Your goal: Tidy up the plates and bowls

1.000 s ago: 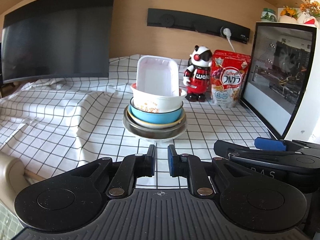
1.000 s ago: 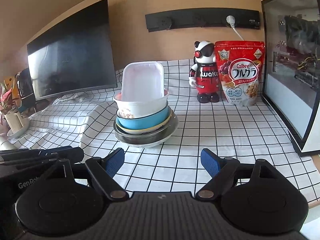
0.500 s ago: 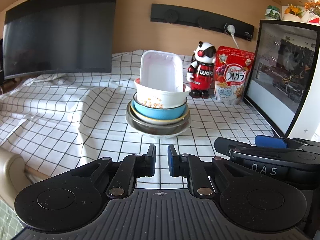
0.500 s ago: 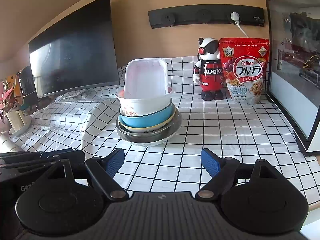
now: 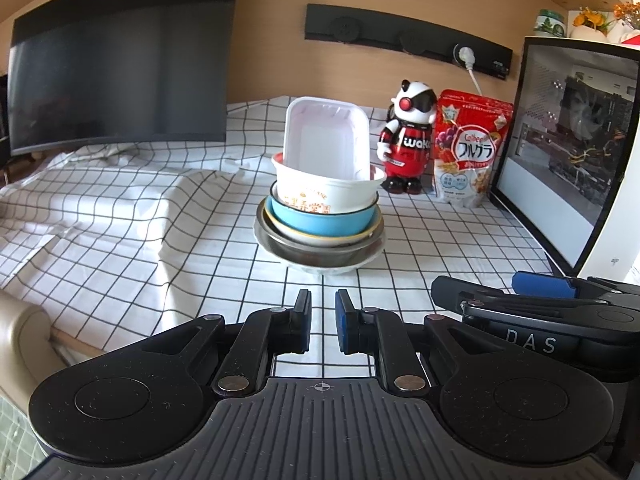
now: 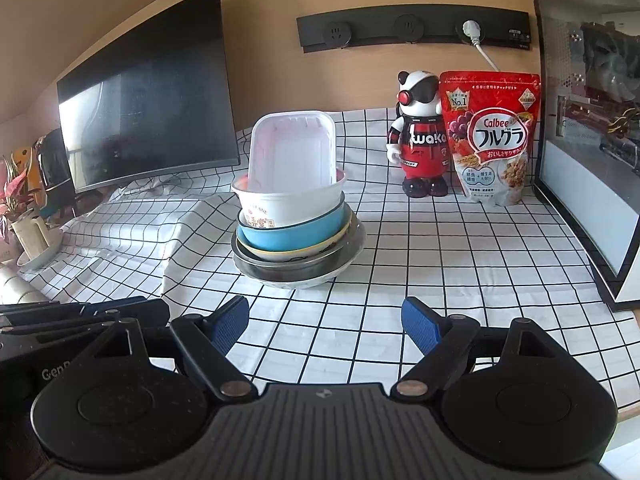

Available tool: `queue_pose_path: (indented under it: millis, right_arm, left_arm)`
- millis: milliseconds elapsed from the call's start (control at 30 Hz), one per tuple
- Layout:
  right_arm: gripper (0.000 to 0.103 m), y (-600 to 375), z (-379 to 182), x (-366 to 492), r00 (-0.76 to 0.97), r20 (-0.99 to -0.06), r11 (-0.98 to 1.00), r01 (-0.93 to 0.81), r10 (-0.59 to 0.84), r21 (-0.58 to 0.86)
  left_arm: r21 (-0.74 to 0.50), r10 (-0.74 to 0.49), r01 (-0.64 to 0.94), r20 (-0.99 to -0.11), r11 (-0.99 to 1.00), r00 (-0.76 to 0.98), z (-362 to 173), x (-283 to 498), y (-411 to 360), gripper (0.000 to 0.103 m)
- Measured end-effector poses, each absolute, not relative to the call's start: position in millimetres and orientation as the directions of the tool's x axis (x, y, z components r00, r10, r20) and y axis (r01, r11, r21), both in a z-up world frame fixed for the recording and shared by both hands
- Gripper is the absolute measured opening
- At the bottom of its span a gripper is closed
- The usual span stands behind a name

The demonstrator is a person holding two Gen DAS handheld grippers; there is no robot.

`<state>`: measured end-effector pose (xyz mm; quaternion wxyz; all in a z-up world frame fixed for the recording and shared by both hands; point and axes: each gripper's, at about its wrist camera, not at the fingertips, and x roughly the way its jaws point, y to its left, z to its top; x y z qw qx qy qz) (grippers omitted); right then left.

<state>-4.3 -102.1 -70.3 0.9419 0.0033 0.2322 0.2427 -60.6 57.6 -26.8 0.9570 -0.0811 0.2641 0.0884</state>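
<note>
The left gripper (image 5: 323, 305) is clenched on nothing, its blue pads nearly meeting, while the right gripper (image 6: 325, 322) stands released and empty; both tilt slightly down toward the nested stack of bowls (image 6: 294, 236), well short of it. That stack, topped by a white rectangular plastic tray (image 6: 292, 154) leaning in a white printed paper bowl (image 5: 326, 192), sits mid-table on the black-gridded white cloth (image 6: 440, 248). Behind stand a red "waka" robot figurine (image 6: 420, 140), a red "Calbee" cereal bag (image 6: 494, 136) and a dark curved monitor (image 6: 148, 96).

Nested bowl stack (image 5: 320, 232), white tray (image 5: 326, 140) upright on top, mid-table
</note>
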Motion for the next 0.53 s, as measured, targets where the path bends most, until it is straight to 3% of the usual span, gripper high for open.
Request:
queue_pose_path:
  millis: [533]
  right_arm:
    - [0.084, -96.4, -72.8, -0.8, 0.765, -0.454, 0.881, -0.459, 0.457, 0.112]
  left_arm:
    - [-0.108, 0.136, -0.227, -0.532, 0.968, 0.836, -32.4, -59.3, 65.2, 0.015]
